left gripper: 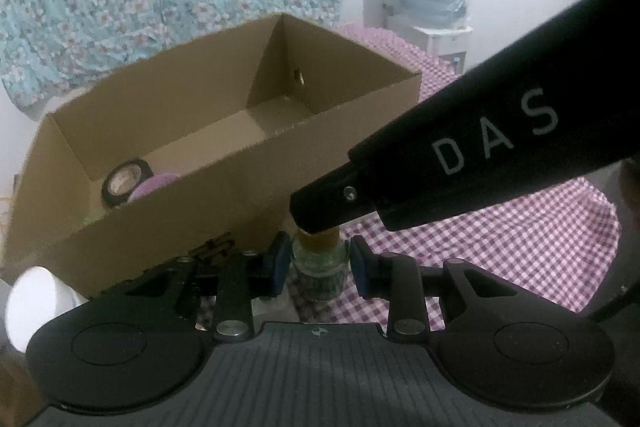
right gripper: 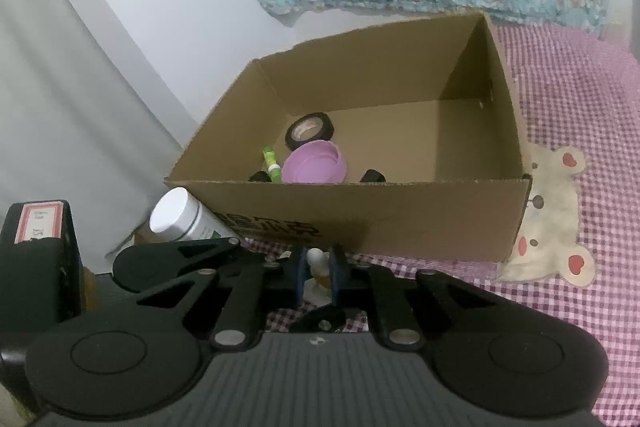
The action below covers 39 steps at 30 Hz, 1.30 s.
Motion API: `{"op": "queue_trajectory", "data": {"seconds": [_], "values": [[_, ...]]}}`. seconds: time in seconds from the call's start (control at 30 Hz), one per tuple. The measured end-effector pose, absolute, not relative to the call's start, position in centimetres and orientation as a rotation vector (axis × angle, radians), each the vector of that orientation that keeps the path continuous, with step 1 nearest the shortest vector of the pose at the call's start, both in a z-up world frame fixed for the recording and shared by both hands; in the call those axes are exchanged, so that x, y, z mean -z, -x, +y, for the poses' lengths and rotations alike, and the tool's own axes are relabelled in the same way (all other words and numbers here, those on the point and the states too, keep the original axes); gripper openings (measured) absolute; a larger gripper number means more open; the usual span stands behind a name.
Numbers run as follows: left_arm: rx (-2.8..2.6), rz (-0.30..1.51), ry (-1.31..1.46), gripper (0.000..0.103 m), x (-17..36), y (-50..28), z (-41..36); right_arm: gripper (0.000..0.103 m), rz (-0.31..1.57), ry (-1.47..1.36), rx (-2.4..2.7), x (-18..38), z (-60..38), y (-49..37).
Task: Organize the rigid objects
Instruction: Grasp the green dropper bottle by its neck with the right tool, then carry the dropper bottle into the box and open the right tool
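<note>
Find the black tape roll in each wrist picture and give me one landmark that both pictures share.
Left wrist view: the black tape roll leans in the near left corner of the cardboard box, beside the purple lid.
Right wrist view: the roll lies on the box floor, left of centre, just behind the purple lid.
Shared landmark: the open cardboard box on the checked cloth.

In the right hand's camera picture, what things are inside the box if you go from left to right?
Green marker pen → round purple plastic lid → small black piece, all inside the brown cardboard box. The black tape roll overlaps, so it is left out.
</note>
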State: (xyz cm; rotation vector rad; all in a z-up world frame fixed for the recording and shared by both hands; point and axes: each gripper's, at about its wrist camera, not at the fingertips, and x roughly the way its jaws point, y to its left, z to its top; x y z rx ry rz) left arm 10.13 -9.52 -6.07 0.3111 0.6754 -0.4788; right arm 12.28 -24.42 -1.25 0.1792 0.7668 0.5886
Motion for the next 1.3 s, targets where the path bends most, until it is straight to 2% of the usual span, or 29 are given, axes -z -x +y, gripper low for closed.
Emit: {"op": "queue_trajectory", "data": {"seconds": [0.37,0.53,0.67,0.8,1.03,1.3], "values": [[0.464,0.596,-0.283,0.031,-2.5,-9.5,-7.5,0.013,0.657,-0.193,-0.633,-6.2,-23.8,-10.1],[0.449,0.597,-0.245,0.031,-6.0,-12.7,-6.5,0.013,0.609,-0.186,-0.682,-10.3,-22.7,-12.1],[0.404,0.636,-0.246,0.031,-6.9,-17.1,-6.2,0.013,0.625,-0.209,-0.722,-11.5,-21.9,-16.4],[0.366,0.723,-0.22,0.031,-6.5,-21.8,-6.1,0.013,0.685,-0.251,-0.752,-10.9,-21.7,-22.4],[0.272,0.898,-0.168,0.031,-2.9,-29.4,-6.4,0.014,0.834,-0.354,-0.774,-6.3,-21.3,-32.5],[0.185,1.041,-0.156,0.031,1.2,-33.9,-6.6,0.014,0.948,-0.438,-0.786,-0.7,-21.3,-38.2]]}}
